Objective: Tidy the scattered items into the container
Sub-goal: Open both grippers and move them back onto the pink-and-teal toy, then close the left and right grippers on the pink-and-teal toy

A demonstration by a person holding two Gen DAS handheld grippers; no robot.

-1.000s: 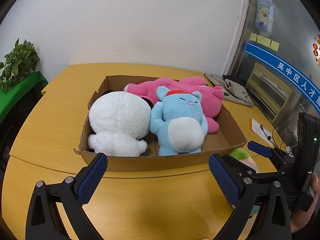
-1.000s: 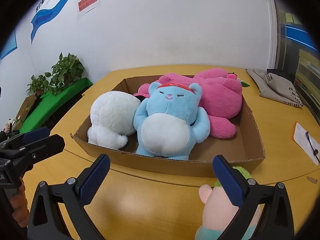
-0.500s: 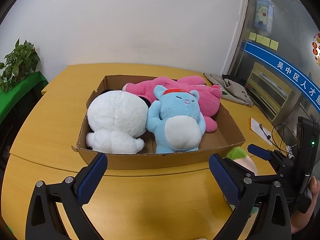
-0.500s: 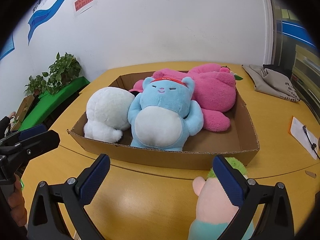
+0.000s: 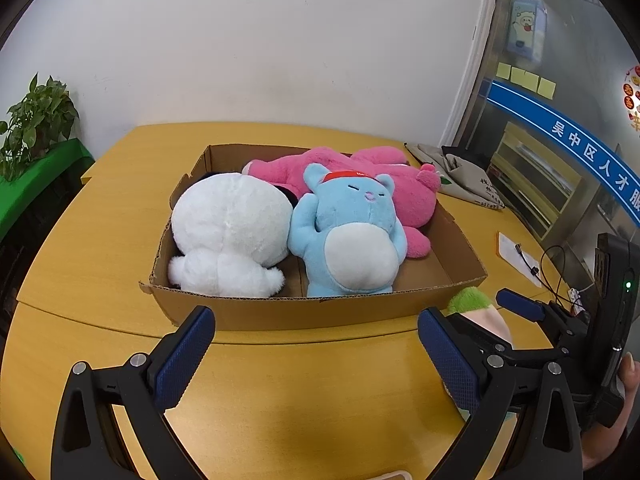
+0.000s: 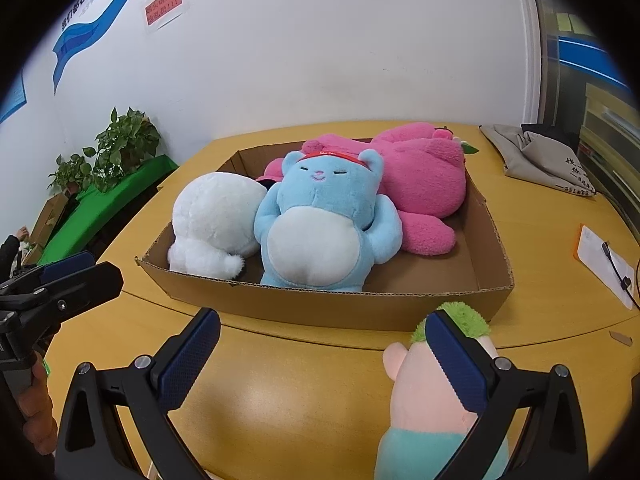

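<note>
A cardboard box (image 5: pixel 280 312) (image 6: pixel 360 308) on the yellow table holds a white plush (image 5: pixel 228 236) (image 6: pixel 212 216), a blue bear plush (image 5: pixel 348 236) (image 6: pixel 320 224) and a pink plush (image 5: pixel 380 176) (image 6: pixel 424 176). A peach doll with green hair (image 6: pixel 432 380) (image 5: pixel 480 312) lies on the table in front of the box's right corner. My right gripper (image 6: pixel 324 356) is open, its right finger against the doll's head. My left gripper (image 5: pixel 316 356) is open and empty, in front of the box.
A grey cloth bag (image 5: pixel 460 172) (image 6: pixel 548 156) lies at the far right of the table. A paper with a cable (image 5: pixel 520 256) (image 6: pixel 608 264) lies at the right edge. Potted plants on a green stand (image 5: pixel 36 128) (image 6: pixel 112 152) are at the left.
Both grippers have drawn back from the box. More of the peach doll shows beside my right gripper's right finger. Both grippers stay open.
</note>
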